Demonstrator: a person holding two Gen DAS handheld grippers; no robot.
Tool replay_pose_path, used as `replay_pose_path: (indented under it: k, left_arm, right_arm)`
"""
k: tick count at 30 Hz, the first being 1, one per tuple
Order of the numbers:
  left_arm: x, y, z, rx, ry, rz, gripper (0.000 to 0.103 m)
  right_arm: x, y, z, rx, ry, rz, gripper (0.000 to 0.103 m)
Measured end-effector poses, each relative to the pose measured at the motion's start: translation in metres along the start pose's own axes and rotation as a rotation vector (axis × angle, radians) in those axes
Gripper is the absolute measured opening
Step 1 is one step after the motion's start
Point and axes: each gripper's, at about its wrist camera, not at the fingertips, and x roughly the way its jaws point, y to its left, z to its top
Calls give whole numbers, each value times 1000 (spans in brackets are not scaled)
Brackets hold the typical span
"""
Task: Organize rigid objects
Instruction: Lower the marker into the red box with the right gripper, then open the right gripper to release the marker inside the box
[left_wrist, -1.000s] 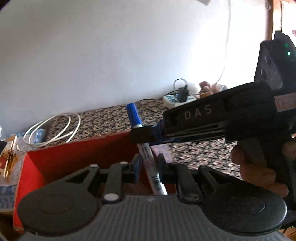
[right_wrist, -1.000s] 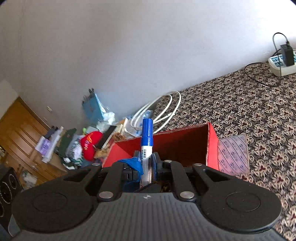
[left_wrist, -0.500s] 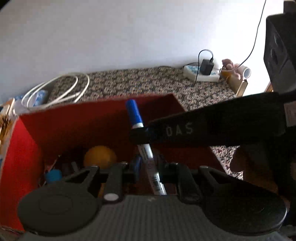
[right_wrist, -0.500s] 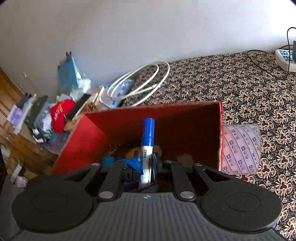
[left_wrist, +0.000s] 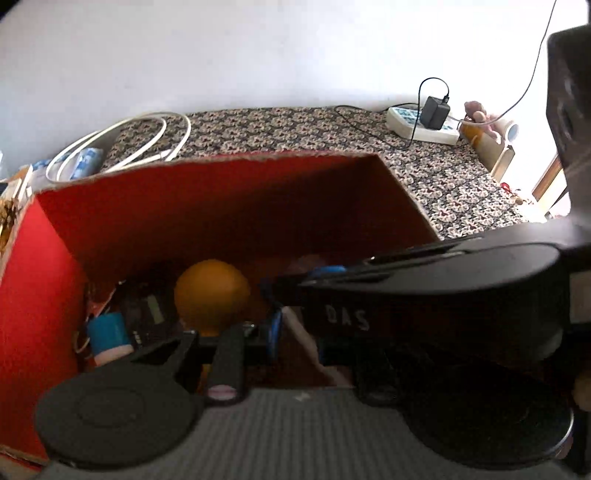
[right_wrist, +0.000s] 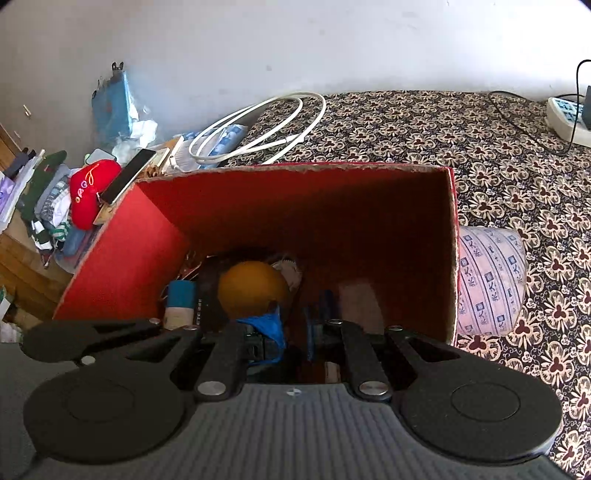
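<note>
**Step in hand (judged): placing an item in the box**

The red box (right_wrist: 332, 206) filled the centre of both views and stood on a patterned cloth (right_wrist: 443, 129). Both tools pointed steeply down into its open top. The objects already sorted lay in the lower left of the box floor. An orange ball (right_wrist: 251, 288) was there, with a blue-capped cylinder (right_wrist: 181, 295) just beside it on the left. The floor to the right of the ball looked free.

**Claw state**

- The right gripper (right_wrist: 293, 332) had its jaws drawn in to their closest. The space between them was dark. A slim dark-blue shape showed just above the right-hand finger, but it could not be identified. Whether anything was pinched could not be told.
- The left gripper (left_wrist: 293, 334) showed one blue-padded finger only. The body of the right gripper crossed the lower right of that view and hid the other finger. Its state could not be told.

**Recommended procedure**

1. Any release was best aimed at the free floor right of the ball, so that a rigid item would not strike the ball and roll.
2. The tips were best kept low inside the walls before letting go, since a short drop would limit bounce.
3. The two tools were crowded together, so one claw was best spread at a time.
4. Each tool was best lifted straight out, clear of the box's right-hand wall and the near rim.
</note>
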Motion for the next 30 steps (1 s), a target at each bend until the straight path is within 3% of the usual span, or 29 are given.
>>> replay_pose_path:
  k: [20, 30]
  left_arm:
    - [4, 8, -9, -28, 56, 78, 15]
    - [-12, 2, -9, -5, 13, 121, 16]
  right_arm:
    - [-11, 0, -12, 69, -53, 23, 0]
    - [-30, -2, -15, 124, -117, 44, 0]
